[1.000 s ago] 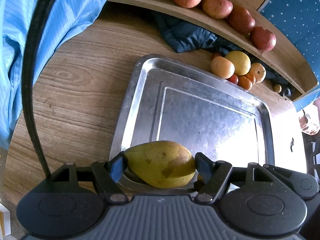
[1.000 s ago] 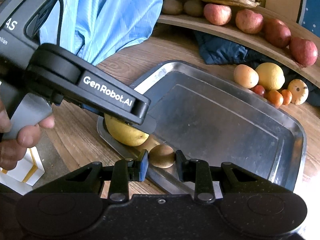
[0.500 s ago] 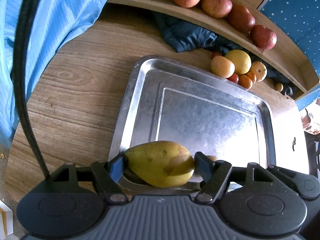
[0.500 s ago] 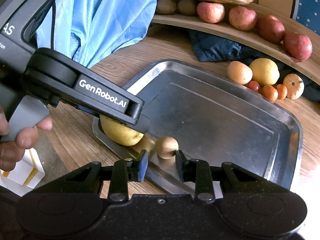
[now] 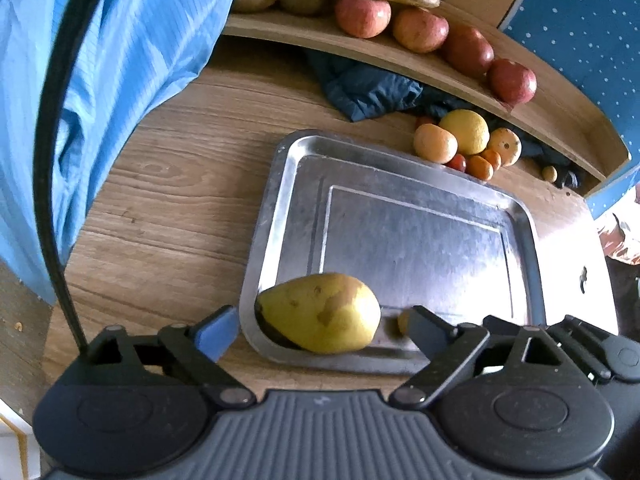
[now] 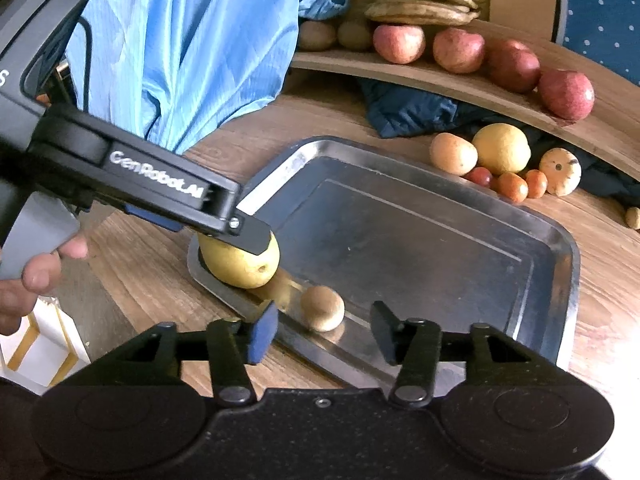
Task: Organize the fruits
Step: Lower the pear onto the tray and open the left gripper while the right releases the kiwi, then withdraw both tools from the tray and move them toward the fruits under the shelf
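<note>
A yellow-green pear (image 5: 320, 314) lies in the near left corner of the steel tray (image 5: 420, 184). My left gripper (image 5: 316, 330) is opening around it, both pads clear of the fruit. In the right wrist view the same pear (image 6: 240, 262) sits partly under the left gripper's finger. Beside it a small brown kiwi (image 6: 322, 307) rests on the tray (image 6: 420, 216) floor. My right gripper (image 6: 324, 330) is opening, its fingers apart on either side of the kiwi and not touching it.
A pile of citrus and small red fruits (image 6: 504, 160) lies on the wooden table past the tray. A curved shelf (image 6: 460, 80) holds apples, kiwis and bananas. A dark blue cloth (image 6: 408, 110) lies under it. A blue-sleeved person (image 6: 180, 40) stands at the left.
Both grippers have let go: the left opened off the pear, the right opened off the kiwi. Both fruits now rest on the tray, and both grippers have drawn back slightly.
</note>
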Demonstrator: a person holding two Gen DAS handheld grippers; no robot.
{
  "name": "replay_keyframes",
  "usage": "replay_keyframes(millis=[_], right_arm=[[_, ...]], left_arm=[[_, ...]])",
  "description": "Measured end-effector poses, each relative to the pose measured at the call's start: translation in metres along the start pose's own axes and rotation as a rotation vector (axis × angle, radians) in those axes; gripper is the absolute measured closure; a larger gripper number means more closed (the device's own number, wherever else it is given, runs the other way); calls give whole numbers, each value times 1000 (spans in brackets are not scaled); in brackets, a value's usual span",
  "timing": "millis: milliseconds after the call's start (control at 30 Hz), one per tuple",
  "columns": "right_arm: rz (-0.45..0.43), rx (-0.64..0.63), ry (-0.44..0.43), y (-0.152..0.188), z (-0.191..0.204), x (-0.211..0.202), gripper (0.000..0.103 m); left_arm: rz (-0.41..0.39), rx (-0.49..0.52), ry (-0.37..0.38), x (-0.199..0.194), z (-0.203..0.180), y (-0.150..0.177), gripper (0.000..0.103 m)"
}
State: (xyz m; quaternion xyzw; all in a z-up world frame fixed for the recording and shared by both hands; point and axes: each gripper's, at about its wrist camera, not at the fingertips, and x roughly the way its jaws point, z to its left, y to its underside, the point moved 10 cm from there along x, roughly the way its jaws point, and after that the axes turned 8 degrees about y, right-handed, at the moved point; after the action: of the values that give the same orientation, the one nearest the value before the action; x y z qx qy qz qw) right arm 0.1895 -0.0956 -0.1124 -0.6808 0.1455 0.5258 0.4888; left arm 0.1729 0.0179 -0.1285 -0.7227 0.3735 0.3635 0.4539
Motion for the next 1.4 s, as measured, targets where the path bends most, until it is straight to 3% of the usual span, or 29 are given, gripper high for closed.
replay_keyframes(millis=[167, 367, 700, 1033, 1400], right_arm=[[-5, -4, 7, 4, -1, -11, 19], [-6, -12, 27, 9, -5, -19, 5], [29, 18, 95, 23, -21, -22, 1], [28, 84, 154, 23, -49, -23, 1], [-19, 144, 209, 0, -80, -20, 1]], left_arm=[[22, 48, -24, -12, -1, 6, 1], [75, 124, -88, -22, 4, 18, 0], [122, 177, -193, -26, 10, 23, 0], [101, 236, -218, -18, -2, -6, 0], [71, 274, -207, -7, -17, -45, 0]])
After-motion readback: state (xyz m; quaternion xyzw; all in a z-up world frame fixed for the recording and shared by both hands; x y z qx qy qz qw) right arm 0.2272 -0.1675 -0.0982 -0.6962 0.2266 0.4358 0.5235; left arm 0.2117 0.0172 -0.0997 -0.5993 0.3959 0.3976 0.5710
